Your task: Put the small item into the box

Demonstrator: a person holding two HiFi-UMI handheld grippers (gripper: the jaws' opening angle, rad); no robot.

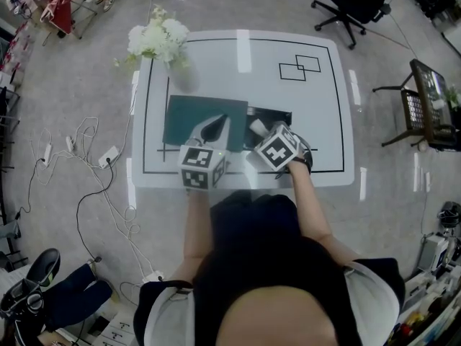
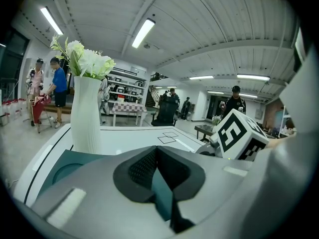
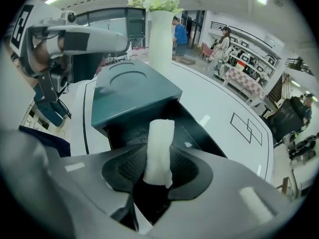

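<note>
A teal box (image 1: 189, 118) lies on the white table (image 1: 320, 132), and its black drawer (image 1: 278, 114) is pulled out to the right. My right gripper (image 1: 259, 130) hangs over that drawer, shut on a small white roll-shaped item (image 3: 160, 148) that stands upright between its pads (image 3: 130, 166). The drawer's dark inside (image 3: 192, 133) shows right behind the item. My left gripper (image 1: 222, 121) sits over the top of the teal box (image 2: 65, 171) with its jaws together and nothing between them. From the right gripper view, the left gripper (image 3: 84, 39) is above the box's top (image 3: 129, 88).
A white vase of flowers (image 1: 162, 42) stands at the table's back left, just behind the box. Two overlapping black squares (image 1: 299, 67) are drawn at the back right. Cables (image 1: 72, 150) lie on the floor at left, an office chair (image 1: 353, 2) and a side table (image 1: 428, 107) stand at right.
</note>
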